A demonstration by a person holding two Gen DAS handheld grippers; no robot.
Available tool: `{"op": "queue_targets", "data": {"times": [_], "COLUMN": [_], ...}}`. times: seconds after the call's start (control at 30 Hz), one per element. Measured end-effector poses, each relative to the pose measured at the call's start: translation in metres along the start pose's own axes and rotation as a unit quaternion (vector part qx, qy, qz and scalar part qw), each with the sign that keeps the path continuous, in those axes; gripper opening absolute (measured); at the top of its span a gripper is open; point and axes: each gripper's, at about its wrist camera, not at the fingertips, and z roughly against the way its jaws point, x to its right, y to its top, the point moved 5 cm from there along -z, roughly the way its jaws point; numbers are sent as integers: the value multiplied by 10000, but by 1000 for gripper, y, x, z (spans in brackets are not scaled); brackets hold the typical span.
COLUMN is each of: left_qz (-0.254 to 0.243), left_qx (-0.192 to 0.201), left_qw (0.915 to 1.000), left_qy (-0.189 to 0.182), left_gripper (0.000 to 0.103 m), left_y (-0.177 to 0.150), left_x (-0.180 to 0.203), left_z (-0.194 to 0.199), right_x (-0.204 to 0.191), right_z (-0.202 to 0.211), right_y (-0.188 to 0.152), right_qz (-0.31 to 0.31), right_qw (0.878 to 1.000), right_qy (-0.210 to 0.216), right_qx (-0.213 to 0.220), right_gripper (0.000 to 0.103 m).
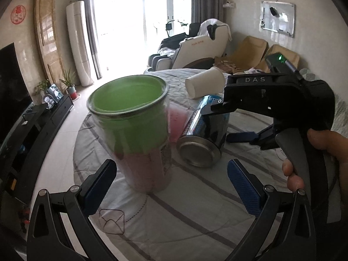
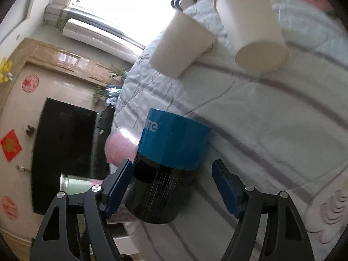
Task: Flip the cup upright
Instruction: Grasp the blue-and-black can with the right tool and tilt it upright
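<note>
Lying between the right claw (image 2: 173, 182)'s spread fingers was one blue-and-black cup (image 2: 167, 167). Two white paper cups (image 2: 182, 45) lay beyond. The left claw (image 1: 171, 178) gaped, empty.

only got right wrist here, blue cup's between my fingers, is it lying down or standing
observer: Lying on its side. The left wrist view shows the blue cup's metal end.
operator: where's the left gripper
observer: The left gripper is open, its fingers either side of a green cup.
operator: that one upright
observer: Yes, mouth up.
</note>
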Motion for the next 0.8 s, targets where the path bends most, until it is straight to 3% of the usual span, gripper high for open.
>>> {"op": "queue_targets", "data": {"times": [0.27,0.33,0.47,0.67,0.8], "left_qz": [32,23,46,59,77], "left_qx": [-39,-54,-48,-26,-25], "left_qw": [10000,10000,10000,10000,10000], "left_qy": [-7,-11,-17,8,34], "left_gripper": [103,103,103,103,103], "left_y": [-4,-4,-3,-3,-7], "left_x": [-6,-6,-8,-10,-14], "left_z": [-6,-8,-8,-5,-2], "right_x": [2,2,0,-5,-7], "right_z": [-20,-20,-17,-1,18], "right_y": [4,5,4,-1,-7], "right_qz": [-339,-309,-107,426,931], "right_qw": [9988,9988,9990,9984,9932], "right_qy": [309,375,431,209,-156], "right_qx": [-157,-98,-32,297,683], "right_gripper": [79,73,72,72,72]}}
